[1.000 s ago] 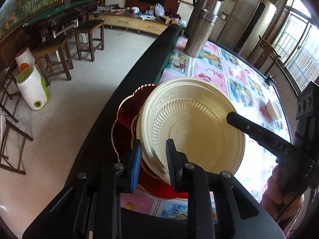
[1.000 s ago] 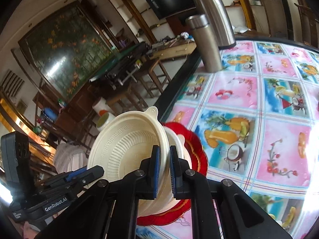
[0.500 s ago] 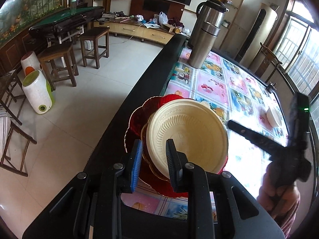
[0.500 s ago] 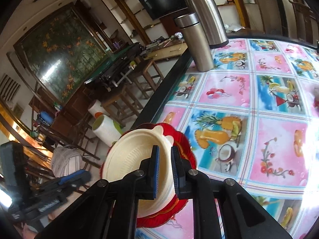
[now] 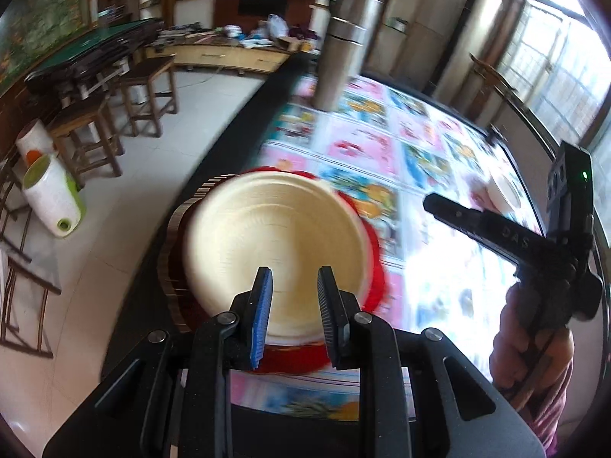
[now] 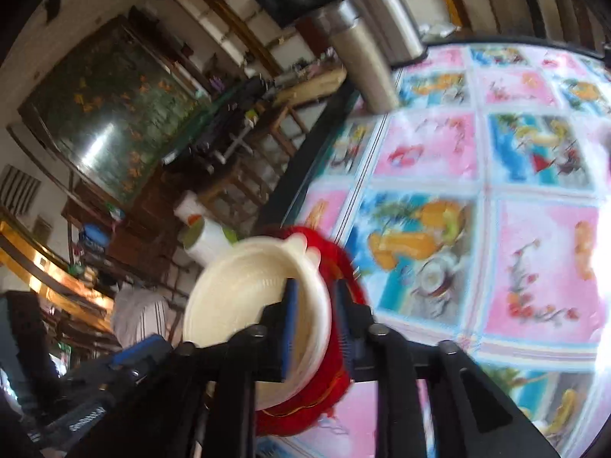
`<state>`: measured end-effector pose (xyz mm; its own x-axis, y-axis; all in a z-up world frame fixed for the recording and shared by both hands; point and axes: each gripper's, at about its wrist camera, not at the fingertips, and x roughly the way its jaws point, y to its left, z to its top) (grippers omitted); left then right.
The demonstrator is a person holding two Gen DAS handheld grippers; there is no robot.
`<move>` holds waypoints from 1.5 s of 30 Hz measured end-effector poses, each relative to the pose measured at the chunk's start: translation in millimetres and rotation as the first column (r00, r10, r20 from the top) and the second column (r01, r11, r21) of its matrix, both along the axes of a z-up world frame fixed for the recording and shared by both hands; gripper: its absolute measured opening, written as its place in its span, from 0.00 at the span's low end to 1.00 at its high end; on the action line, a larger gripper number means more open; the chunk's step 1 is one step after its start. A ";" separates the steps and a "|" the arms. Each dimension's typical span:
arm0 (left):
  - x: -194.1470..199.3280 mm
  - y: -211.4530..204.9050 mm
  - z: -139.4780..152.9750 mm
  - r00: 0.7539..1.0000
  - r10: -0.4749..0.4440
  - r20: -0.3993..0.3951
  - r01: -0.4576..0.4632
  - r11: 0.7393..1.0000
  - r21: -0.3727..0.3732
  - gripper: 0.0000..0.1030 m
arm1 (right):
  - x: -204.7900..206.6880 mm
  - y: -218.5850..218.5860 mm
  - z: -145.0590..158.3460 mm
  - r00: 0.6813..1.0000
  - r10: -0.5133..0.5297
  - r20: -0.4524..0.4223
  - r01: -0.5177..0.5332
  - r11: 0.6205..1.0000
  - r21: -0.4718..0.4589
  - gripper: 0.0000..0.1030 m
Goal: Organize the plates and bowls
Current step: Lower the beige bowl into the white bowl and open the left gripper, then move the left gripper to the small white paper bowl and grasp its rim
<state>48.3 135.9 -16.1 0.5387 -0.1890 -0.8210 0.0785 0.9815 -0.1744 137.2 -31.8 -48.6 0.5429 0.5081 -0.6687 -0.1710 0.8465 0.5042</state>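
A cream plastic bowl [image 5: 275, 244] rests in a stack on a red plate [image 5: 376, 267] near the table's left edge. Both views are blurred by motion. My left gripper [image 5: 294, 282] is open, its fingers just above and in front of the bowl's near rim, holding nothing. My right gripper [image 6: 315, 320] stands open with its fingers on either side of the bowl's rim [image 6: 263, 290], above the red plate [image 6: 332, 381]; the grip looks loose. The right gripper's handle also shows in the left wrist view [image 5: 496, 229].
Two steel thermos flasks [image 5: 343, 57] stand at the table's far left edge. A small white bowl [image 5: 504, 191] sits at the right on the picture-patterned tablecloth [image 6: 496, 210]. Wooden stools [image 5: 145, 91] and a white-and-green bin [image 5: 49, 198] stand on the floor to the left.
The bowl has come down onto the stack on the red plate. My left gripper has let go and pulled back. My right gripper's jaws have widened around the rim.
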 end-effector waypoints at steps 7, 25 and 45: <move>2.2 -96.3 -14.8 0.980 -0.193 -0.053 0.197 0.978 0.069 0.21 | -12.1 -69.0 -4.9 0.994 -0.106 0.020 0.106 0.994 -0.012 0.29; 52.6 -274.6 -15.9 0.905 -0.397 -0.155 0.419 0.893 0.161 0.21 | -60.6 -307.0 -4.8 0.893 -0.448 -0.032 0.447 0.893 -0.043 0.30; 189.0 -419.6 -17.0 0.930 -0.323 -0.174 0.350 0.923 0.156 0.21 | 39.8 -424.3 -12.8 0.808 -0.565 -0.169 0.582 0.809 0.081 0.31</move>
<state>237.3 -283.7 -33.1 0.3449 -0.1794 -0.9213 0.3977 0.9170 -0.0297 177.0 -456.1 -61.4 0.6734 0.2141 -0.7076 0.4007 0.6986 0.5928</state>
